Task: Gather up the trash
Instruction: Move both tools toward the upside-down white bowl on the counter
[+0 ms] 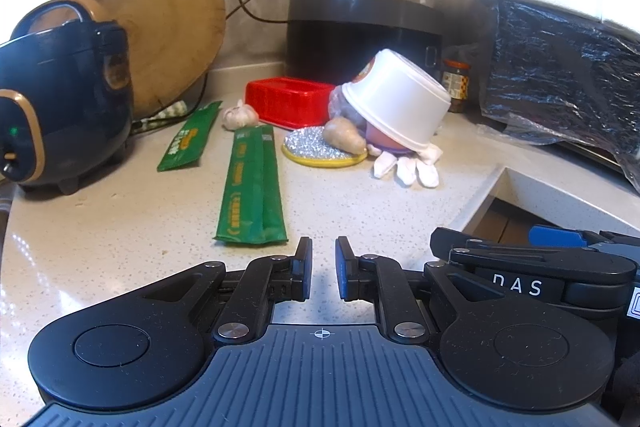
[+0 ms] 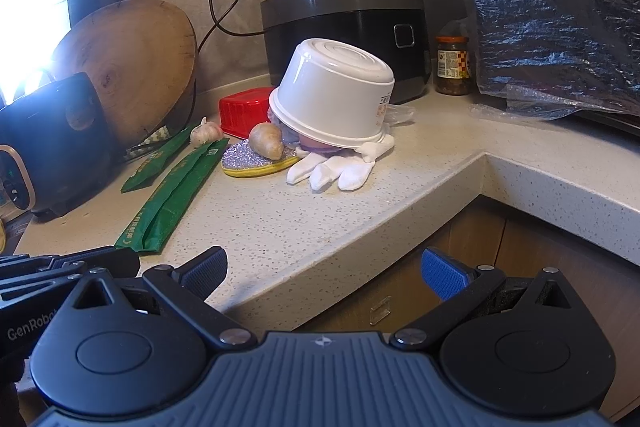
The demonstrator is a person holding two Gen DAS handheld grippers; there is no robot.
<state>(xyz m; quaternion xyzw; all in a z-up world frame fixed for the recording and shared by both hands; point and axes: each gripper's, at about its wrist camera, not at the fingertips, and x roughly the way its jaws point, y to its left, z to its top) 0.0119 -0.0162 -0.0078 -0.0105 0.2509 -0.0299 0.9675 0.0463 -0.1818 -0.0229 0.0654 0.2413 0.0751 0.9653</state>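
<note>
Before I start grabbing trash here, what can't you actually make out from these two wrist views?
- Under the upturned white bowl: purple things, hidden by its rim in both views.
- White glove: its cuff runs under the bowl.
- Print on the green wrappers: too small and blurred, both views.
- Jar contents: too small.
- Any trash bin: none in either view.
- Black plastic-wrapped bulk: cut off by the right edge.

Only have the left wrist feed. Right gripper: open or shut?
Observer: Open wide. The right gripper holds nothing.
Operator: Where is it?
Observer: Just off the countertop edge, in front of the cabinet front.
Operator: Anything on top of the upturned bowl?
Observer: Nothing. The white bowl shows a bare, ringed base.
</note>
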